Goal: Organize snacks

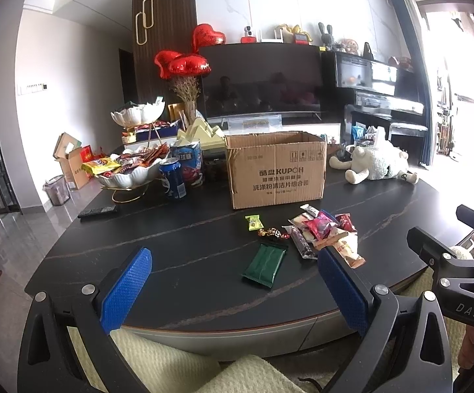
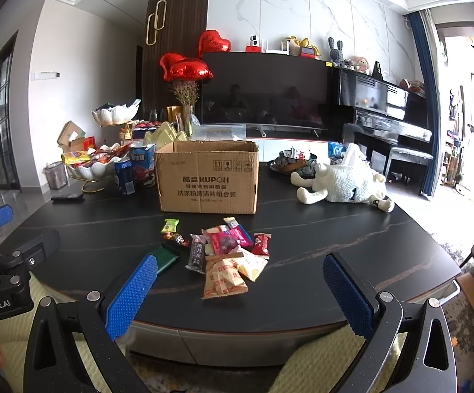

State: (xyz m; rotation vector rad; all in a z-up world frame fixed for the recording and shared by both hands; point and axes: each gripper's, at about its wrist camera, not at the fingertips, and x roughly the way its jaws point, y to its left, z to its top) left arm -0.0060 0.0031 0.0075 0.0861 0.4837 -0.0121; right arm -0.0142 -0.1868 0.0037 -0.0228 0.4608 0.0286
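Note:
A pile of loose snack packets (image 1: 322, 232) (image 2: 230, 252) lies on the dark table in front of an open cardboard box (image 1: 274, 170) (image 2: 207, 177). A dark green packet (image 1: 264, 263) (image 2: 166, 255), a small green candy (image 1: 252, 223) (image 2: 170, 225) and a foil candy (image 1: 271, 233) lie to the pile's left. An orange-and-white bag (image 2: 224, 278) lies nearest. My left gripper (image 1: 233, 291) is open and empty above the table's near edge. My right gripper (image 2: 240, 294) is open and empty, just short of the pile.
A white bowl of snacks (image 1: 129, 170) (image 2: 89, 167), a blue can (image 1: 171, 180) (image 2: 124, 177) and a remote (image 1: 98, 211) (image 2: 67, 196) sit at the table's left. A plush sheep (image 1: 377, 163) (image 2: 345, 183) lies at the right. A TV and a piano stand behind.

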